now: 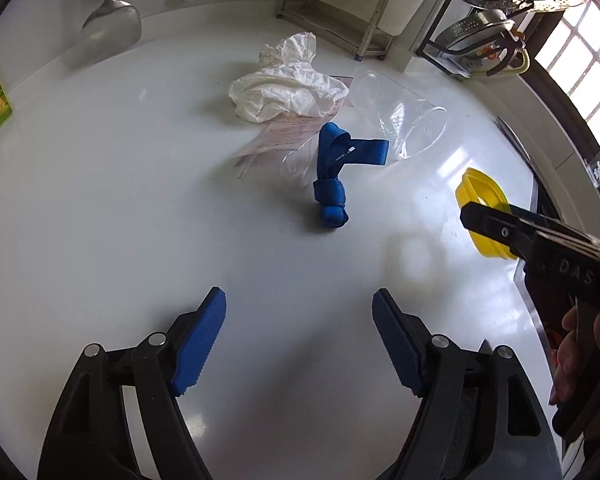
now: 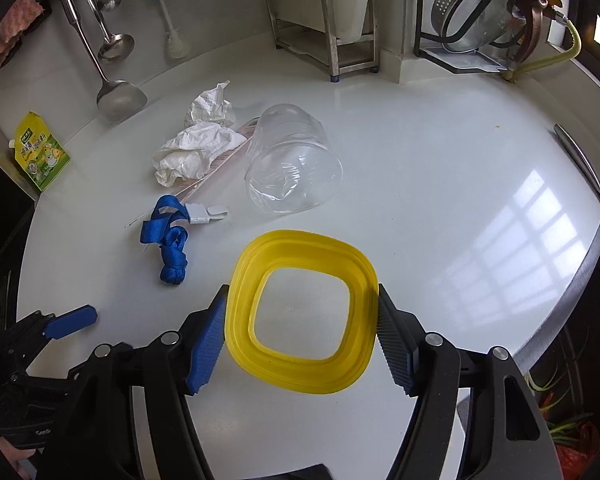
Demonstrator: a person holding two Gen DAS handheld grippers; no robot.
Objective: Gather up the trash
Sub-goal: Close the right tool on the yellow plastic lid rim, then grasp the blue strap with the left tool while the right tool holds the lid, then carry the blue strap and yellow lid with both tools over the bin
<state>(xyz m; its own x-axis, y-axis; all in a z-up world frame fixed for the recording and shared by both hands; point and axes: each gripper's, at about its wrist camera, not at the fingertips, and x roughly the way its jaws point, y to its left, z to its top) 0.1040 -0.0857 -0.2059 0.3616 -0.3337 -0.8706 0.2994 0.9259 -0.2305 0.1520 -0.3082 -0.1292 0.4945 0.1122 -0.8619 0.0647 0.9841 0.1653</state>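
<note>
Centrally, right gripper (image 2: 302, 334) jaws clamp yellow frame (image 2: 300, 376) edges; left gripper (image 1: 299, 334) gapes over bare counter (image 1: 120, 200).

The left gripper (image 1: 299, 312) points steeply down, its two blue-padded fingers spread wide with nothing between them. In the right wrist view one of its blue fingertips (image 2: 71, 321) shows at the lower left of the frame. The right gripper (image 2: 302, 316) is also tilted downward, its pads pressing both sides of a yellow ring (image 2: 260, 264). A hand (image 1: 580, 356) at the lower right of the left wrist view grasps that gripper's black handle.
</note>
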